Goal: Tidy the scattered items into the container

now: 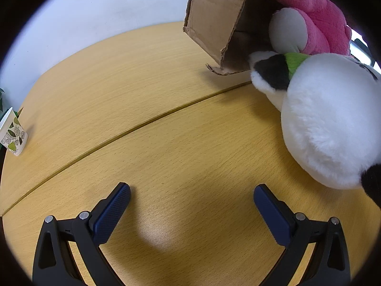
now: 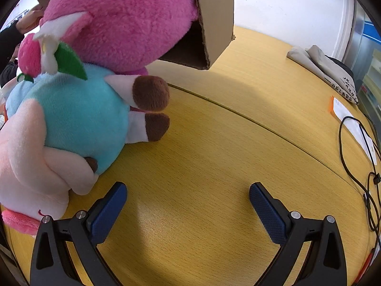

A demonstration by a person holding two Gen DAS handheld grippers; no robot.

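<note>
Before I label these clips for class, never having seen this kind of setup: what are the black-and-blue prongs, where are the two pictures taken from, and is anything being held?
No robot here: a person holds a pair of tongs in each hand, each carrying a fisheye camera looking forward along its fingers. One picture comes from the left tongs, the other from the right tongs. Both are open and hold nothing.

They hover over a wooden table. The left view shows a cardboard box, a pink plush toy poking out of it, a white panda plush on the table, and a leaf-patterned cup. The right view adds a blue plush, a black cable and papers.
</note>
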